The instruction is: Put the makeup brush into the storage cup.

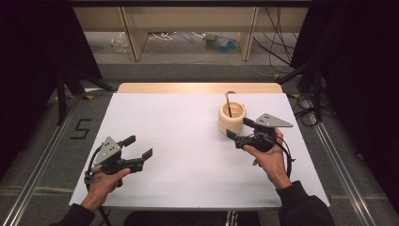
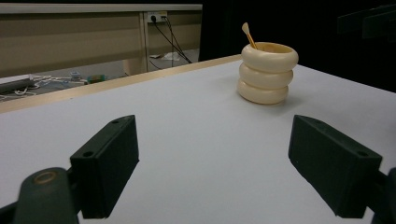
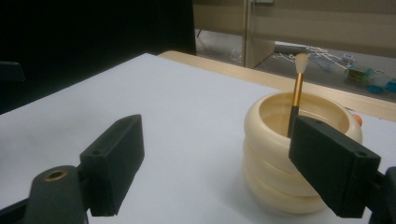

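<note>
Cream ringed holder [image 1: 231, 118] with brush [image 1: 228, 104] upright inside, on white surface [image 1: 188, 141]. Right gripper [image 1: 240, 130] just beside holder, jaws open, empty. Left gripper [image 1: 139, 147] well apart from holder, jaws open, empty.

A rectangular table [image 1: 188, 155] is seen in the high view, its top covered by a plain white sheet. A strip of light wood is left exposed along the far edge. One object is found standing directly on the surface: a cream-coloured holder [image 1: 231, 118], formed of three stacked rounded rings and open at the top. It is placed upright in the far right part of the surface, well apart from the near edge. A brush [image 3: 296, 95] with a gold and black handle is held upright inside it, tip upward. The sheet is noted as flat and unmarked.
</note>
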The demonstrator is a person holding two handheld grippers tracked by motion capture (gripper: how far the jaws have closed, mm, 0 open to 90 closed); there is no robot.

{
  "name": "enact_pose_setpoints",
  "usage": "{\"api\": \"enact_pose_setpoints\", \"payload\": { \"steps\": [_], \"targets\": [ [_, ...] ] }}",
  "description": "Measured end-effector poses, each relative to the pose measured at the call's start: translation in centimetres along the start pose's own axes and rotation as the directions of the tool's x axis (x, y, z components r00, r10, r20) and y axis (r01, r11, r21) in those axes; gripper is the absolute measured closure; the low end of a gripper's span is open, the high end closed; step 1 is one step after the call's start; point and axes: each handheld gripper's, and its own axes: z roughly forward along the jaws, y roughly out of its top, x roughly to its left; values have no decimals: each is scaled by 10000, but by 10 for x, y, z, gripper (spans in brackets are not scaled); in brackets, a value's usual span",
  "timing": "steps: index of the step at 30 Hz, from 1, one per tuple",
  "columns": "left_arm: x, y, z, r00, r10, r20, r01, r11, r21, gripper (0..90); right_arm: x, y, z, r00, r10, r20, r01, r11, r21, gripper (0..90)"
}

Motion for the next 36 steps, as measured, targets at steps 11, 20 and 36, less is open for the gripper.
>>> {"api": "enact_pose_setpoints", "payload": {
  "steps": [11, 20, 36],
  "targets": [
    [1, 0, 0, 10000, 27, 27, -27, 10000, 19, 159, 2, -5, -5, 9999, 142, -25, -143, 9996, -224, 169],
    [1, 0, 0, 10000, 47, 37, -47, 10000, 39, 159, 4, -15, -11, 9999, 83, -57, -84, 9999, -112, 160],
    [1, 0, 0, 10000, 61, 14, -61, 10000, 48, 159, 7, -24, -19, 9998, 138, -125, -140, 9997, -212, 161]
  ]
}}
